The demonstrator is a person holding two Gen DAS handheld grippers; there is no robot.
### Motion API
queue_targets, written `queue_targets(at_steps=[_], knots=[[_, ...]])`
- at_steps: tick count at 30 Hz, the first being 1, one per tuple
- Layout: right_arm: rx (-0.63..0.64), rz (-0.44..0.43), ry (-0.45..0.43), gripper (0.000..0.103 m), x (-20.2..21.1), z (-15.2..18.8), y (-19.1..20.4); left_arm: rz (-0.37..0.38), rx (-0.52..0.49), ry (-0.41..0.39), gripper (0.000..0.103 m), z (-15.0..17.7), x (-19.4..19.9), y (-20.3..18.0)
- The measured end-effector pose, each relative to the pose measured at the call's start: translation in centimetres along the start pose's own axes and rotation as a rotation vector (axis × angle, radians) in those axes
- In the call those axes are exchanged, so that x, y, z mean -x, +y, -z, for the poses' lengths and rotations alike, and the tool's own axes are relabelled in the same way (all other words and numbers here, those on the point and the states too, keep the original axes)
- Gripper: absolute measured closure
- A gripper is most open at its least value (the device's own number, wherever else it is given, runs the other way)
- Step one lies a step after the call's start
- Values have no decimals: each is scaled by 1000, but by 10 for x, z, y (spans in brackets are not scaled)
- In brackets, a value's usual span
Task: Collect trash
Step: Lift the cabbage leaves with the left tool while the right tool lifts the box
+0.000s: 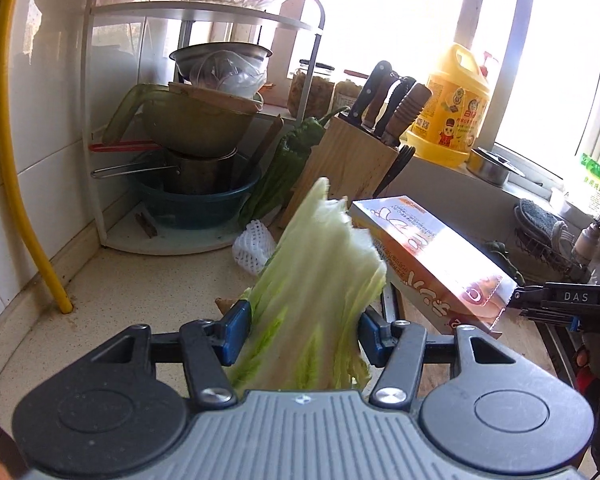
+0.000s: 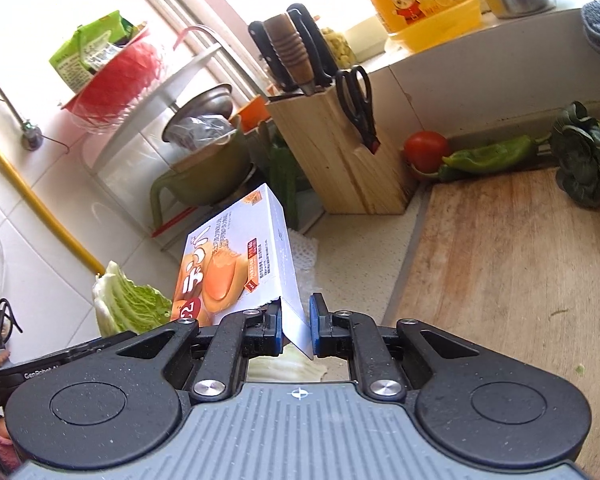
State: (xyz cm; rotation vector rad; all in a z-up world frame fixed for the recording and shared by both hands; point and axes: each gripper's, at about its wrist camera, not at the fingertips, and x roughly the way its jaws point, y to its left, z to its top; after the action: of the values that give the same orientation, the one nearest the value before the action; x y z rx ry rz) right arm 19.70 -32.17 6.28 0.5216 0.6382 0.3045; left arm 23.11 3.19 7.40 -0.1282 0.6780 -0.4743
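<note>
A pale green cabbage leaf [image 1: 320, 264] stands up between my left gripper's [image 1: 304, 322] blue pads, which are shut on its lower part above the speckled counter [image 1: 140, 292]. The same leaf [image 2: 128, 304] shows at the lower left of the right wrist view. An orange and white food box [image 2: 236, 264] is lifted and tilted, and my right gripper [image 2: 296, 320] is shut on its white end flap. In the left wrist view the box [image 1: 432, 264] hangs just right of the leaf, with the right gripper [image 1: 516, 300] pinching its near corner.
A wooden knife block [image 2: 340, 152] stands behind the box, next to a corner rack of bowls and pots [image 1: 196, 128]. A white foam net [image 1: 252, 248] lies on the counter. A wooden cutting board [image 2: 500, 272], tomato [image 2: 426, 150], green pepper [image 2: 488, 156] and leafy greens [image 2: 584, 160] are at right.
</note>
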Motion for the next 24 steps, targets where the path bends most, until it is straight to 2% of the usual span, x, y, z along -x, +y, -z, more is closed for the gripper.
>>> queue_targets(at_steps=[9, 15, 24], knots=[[24, -31, 21, 86, 0, -3, -1, -50, 17, -5, 60, 13, -3, -12], [25, -33, 46, 86, 0, -1, -8, -140, 37, 3, 63, 19, -7, -12], [33, -27, 51, 86, 0, -7, -18, -151, 83, -32, 64, 17, 4, -8]])
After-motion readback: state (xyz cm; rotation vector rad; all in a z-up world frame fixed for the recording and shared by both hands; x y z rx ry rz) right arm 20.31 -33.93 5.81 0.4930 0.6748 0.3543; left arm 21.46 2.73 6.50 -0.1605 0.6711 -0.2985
